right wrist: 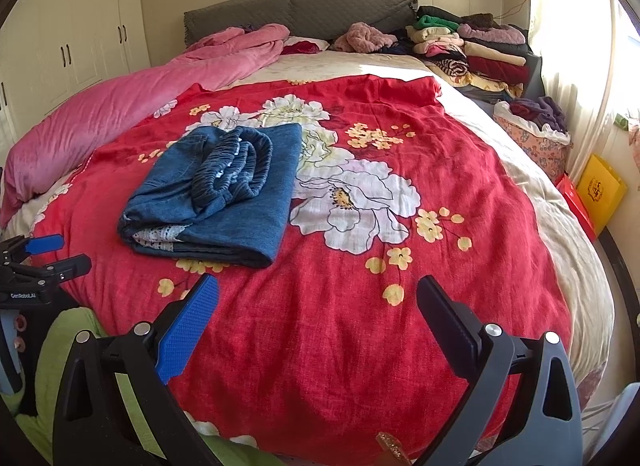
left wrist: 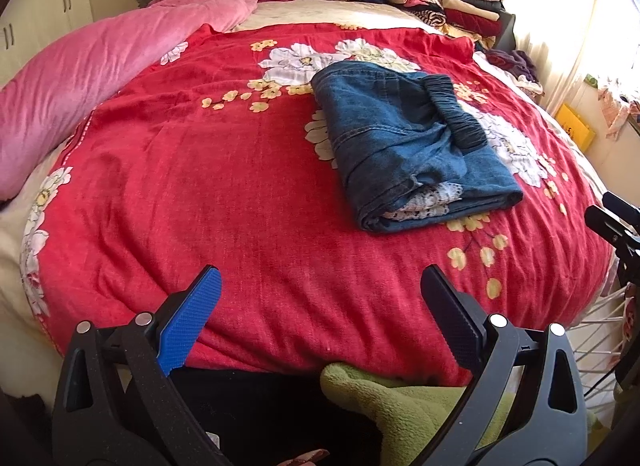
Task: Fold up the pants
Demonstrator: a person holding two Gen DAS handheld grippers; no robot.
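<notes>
- A pink quilt (right wrist: 120, 105) lies bunched along the left side of the bed, reaching up to the grey headboard (right wrist: 296, 13).
- The left tool (left wrist: 320, 306) hovers over the near edge of the bed, its two fingers spread wide and holding nothing; one finger carries a blue pad (left wrist: 192, 318), the other a black one.
- A green fleece cloth (left wrist: 400, 398) sits below the left tool, at the near edge of the bed.
- A red floral blanket (right wrist: 360, 306) covers most of the bed.
- The pants (right wrist: 216, 193), blue denim, lie folded into a thick rectangle on the red blanket, left of the big white flower in the right wrist view; the gathered elastic waistband (right wrist: 236, 173) rests on top and a strip of white lace (right wrist: 160, 236) shows at the near open edge.
- The right tool (right wrist: 318, 306) hovers above the blanket, near the pants but apart from them, its fingers also spread wide and empty.
- Stacks of folded clothes (right wrist: 472, 53) sit at the far right corner of the bed.
- A yellow bag (right wrist: 600, 193) stands beside the bed at the right.
</notes>
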